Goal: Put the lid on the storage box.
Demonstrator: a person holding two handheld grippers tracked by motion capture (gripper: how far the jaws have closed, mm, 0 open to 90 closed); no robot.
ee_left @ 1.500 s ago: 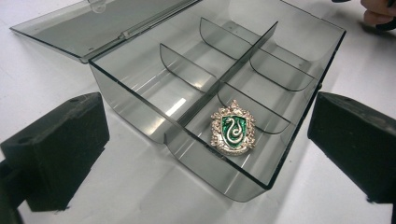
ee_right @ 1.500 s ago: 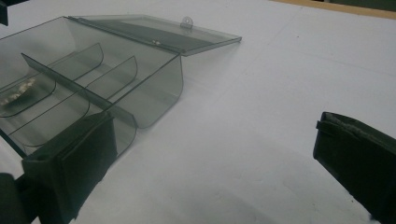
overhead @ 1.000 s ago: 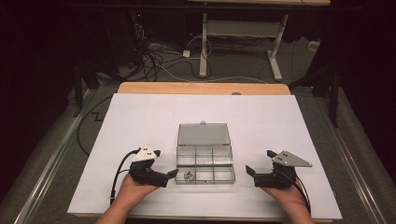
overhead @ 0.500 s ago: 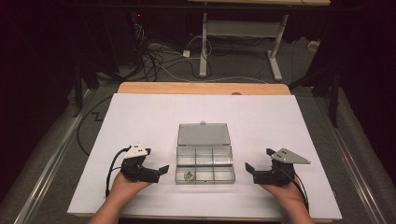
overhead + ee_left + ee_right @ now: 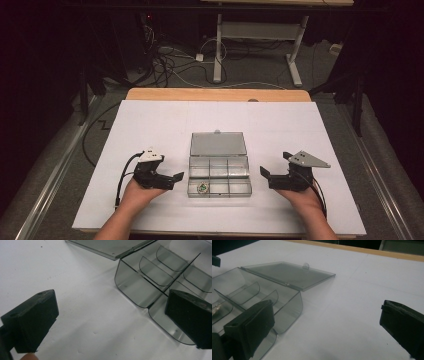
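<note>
High view: open-lidded box (image 5: 220, 175), long axis left-right, between two wide claws.

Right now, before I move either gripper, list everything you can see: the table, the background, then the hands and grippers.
Compartment box: one, clear grey plastic, six compartments, mid-table between the grippers.
Lid: one, clear grey, hinged open and lying flat behind the box.
Small item: one, greenish, in the near-left compartment; too small to identify.
Table cover: one, white, over most of the tabletop.
Table edge: one, wooden, along the far side.
Desk frame: one, white, on the floor beyond the table.
Cables: several, dark and light, on the floor behind.
Left gripper: one, black, open, left of the box, holding nothing.
Right gripper: one, black, open, right of the box, holding nothing.
</note>
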